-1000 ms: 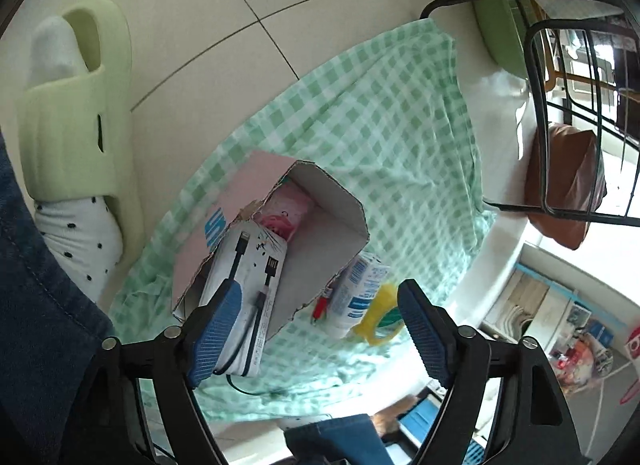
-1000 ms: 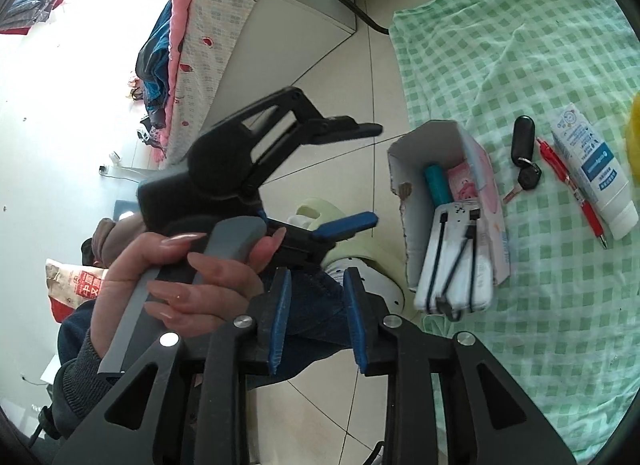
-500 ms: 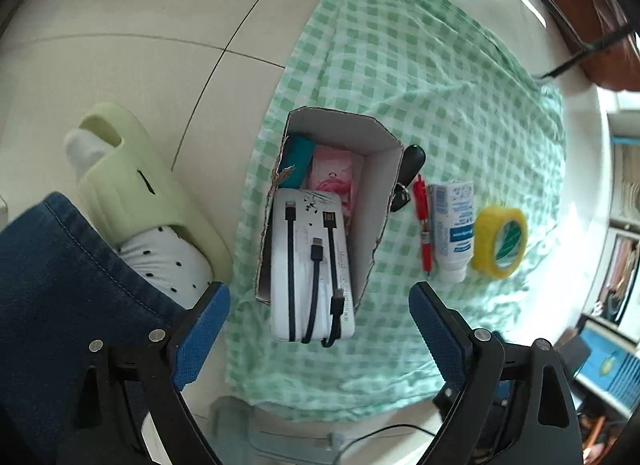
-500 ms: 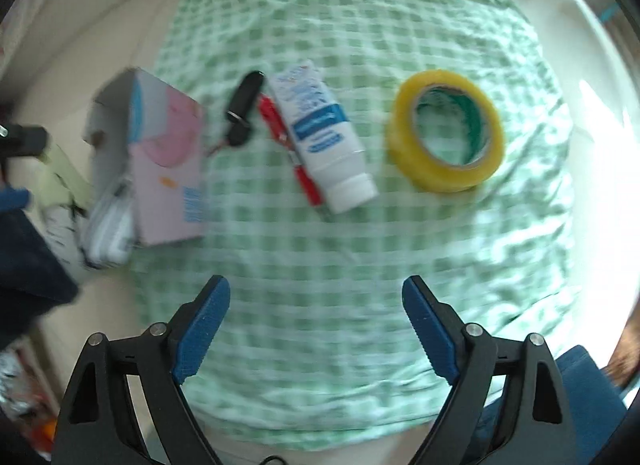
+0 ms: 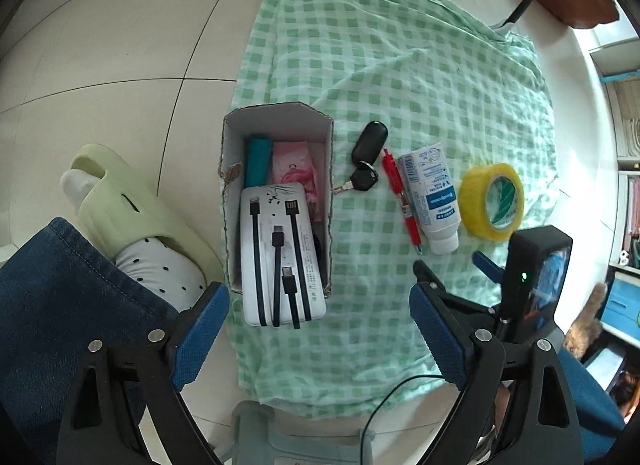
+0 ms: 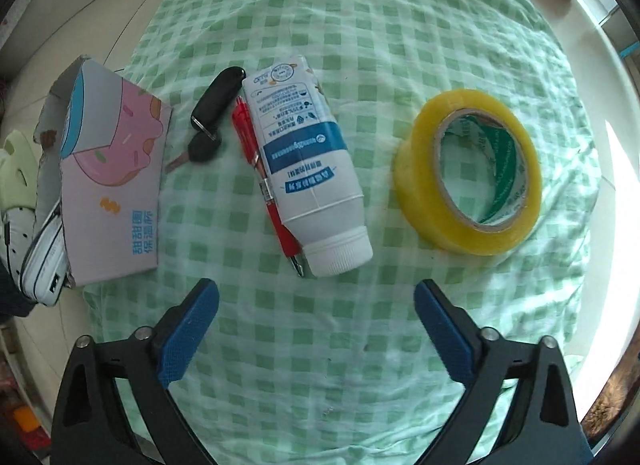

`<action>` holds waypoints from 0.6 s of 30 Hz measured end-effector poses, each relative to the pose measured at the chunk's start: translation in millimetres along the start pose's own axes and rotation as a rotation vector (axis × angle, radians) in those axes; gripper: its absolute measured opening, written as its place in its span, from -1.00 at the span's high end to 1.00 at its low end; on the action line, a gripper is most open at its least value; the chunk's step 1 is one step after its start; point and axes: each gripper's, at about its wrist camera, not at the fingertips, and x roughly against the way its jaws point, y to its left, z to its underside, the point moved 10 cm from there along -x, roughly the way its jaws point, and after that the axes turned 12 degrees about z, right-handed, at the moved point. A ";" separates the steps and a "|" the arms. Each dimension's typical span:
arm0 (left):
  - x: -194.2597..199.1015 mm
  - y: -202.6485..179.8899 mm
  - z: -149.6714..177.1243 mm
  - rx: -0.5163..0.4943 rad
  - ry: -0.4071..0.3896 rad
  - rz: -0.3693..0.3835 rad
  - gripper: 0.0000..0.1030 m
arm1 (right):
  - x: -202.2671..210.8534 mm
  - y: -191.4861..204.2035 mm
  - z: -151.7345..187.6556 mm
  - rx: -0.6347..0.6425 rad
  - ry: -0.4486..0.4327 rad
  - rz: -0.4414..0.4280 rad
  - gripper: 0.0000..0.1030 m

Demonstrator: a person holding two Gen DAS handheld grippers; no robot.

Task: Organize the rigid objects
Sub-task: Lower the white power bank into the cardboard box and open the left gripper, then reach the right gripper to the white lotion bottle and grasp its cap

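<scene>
An open cardboard box (image 5: 276, 117) (image 6: 116, 169) lies on a green checked cloth (image 5: 400, 65) (image 6: 360, 25). In it are a white power bank (image 5: 280, 257), a teal tube (image 5: 258, 161) and a pink packet (image 5: 294, 169). Right of it lie a black car key (image 5: 368, 149) (image 6: 216, 101), a red pen (image 5: 400, 197) (image 6: 260, 165), a white and blue tube (image 5: 432, 197) (image 6: 308, 161) and a yellow tape roll (image 5: 492, 201) (image 6: 468, 173). My left gripper (image 5: 320, 305) is open and empty, above the box's near end. My right gripper (image 6: 316, 305) (image 5: 488, 265) is open and empty, just before the tube's cap.
The cloth lies on a tiled floor (image 5: 120, 25). A person's foot in a pale green slipper (image 5: 132, 205) and a denim leg (image 5: 60, 285) are left of the box. Black chair legs (image 5: 520, 5) stand at the far right. A black cable (image 5: 384, 405) trails near me.
Both views have swung over the cloth. The left gripper pulled back from the box and the power bank. The right gripper opened wide and moved closer to the tube and tape.
</scene>
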 end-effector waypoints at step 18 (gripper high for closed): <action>12.4 -10.7 6.8 0.034 0.001 -0.013 -0.77 | -24.6 -31.6 -10.6 -0.151 0.155 -0.147 0.15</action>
